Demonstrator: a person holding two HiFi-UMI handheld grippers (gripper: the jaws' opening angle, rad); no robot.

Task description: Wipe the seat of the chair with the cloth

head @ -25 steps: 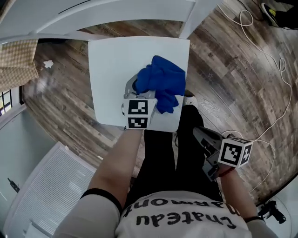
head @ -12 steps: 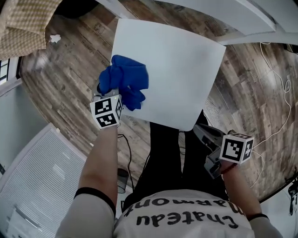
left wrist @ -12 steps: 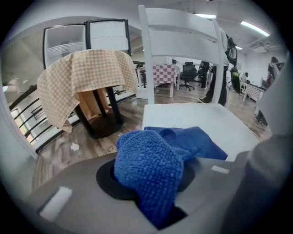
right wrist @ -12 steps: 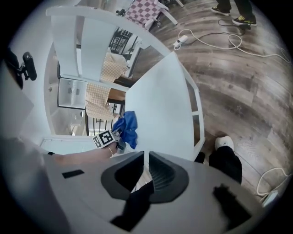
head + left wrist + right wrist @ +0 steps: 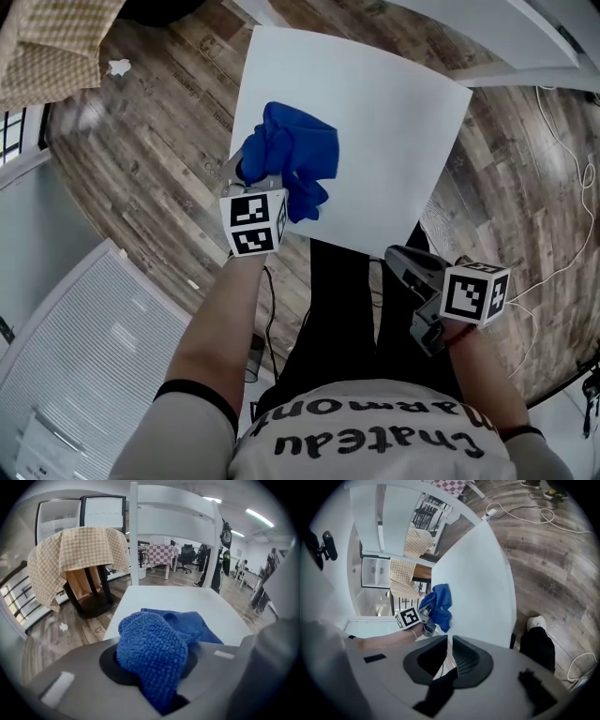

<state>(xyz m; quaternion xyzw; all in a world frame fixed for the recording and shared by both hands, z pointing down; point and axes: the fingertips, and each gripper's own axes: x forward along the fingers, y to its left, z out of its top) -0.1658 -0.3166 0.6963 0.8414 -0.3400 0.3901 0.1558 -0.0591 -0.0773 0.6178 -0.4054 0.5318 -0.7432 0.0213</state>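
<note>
left hand-held gripper (image 5: pixel 251 178) clamped on the blue microfibre cloth (image 5: pixel 295 159); its jaws have just closed further on it. A wad fills the jaws and the rest lies just ahead of the tips on the white chair seat (image 5: pixel 375 122). Pitched down, likely to press the cloth into the seat for the stroke. right hand-held gripper (image 5: pixel 449 656): jaws together, empty, held off the seat, probably clear of the wipe path.
</note>
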